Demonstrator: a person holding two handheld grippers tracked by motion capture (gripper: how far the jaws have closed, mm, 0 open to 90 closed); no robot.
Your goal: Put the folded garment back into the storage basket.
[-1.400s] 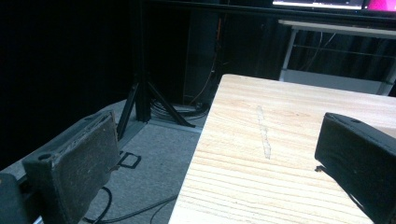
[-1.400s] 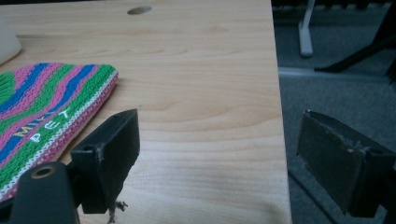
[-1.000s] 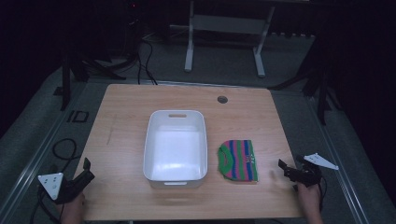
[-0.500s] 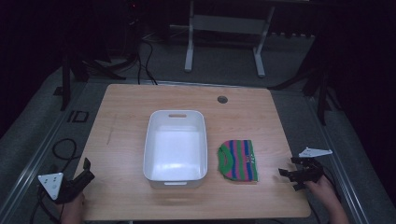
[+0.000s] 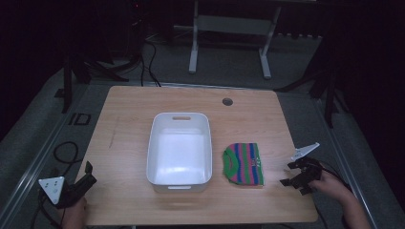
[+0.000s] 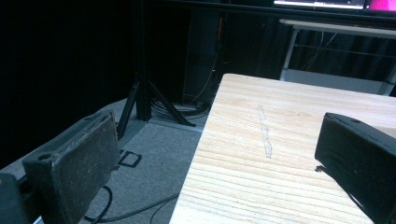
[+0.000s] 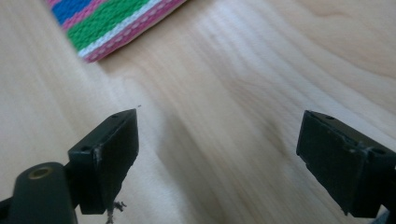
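A folded knit cloth with green, pink and blue stripes (image 5: 243,163) lies flat on the wooden table (image 5: 124,119), just right of a white plastic bin (image 5: 179,149). My right gripper (image 5: 288,174) hovers low over the table's right front corner, open, pointing left toward the cloth; in the right gripper view its jaws stand wide apart over bare wood, and a corner of the striped cloth (image 7: 105,23) lies ahead at the upper left. At the table's left front corner my left gripper (image 5: 89,172) is open with nothing held, one jaw over the floor.
The bin sits mid-table and holds nothing. A round cable hole (image 5: 227,101) marks the table's far side. Cables (image 5: 62,152) lie on the floor at the left, and a metal stand (image 5: 229,33) rises beyond the table. A pale streak (image 6: 265,130) marks the wood.
My right gripper has moved left from beyond the table's right edge to over its right front corner, closer to the striped cloth. The left gripper has stayed put.
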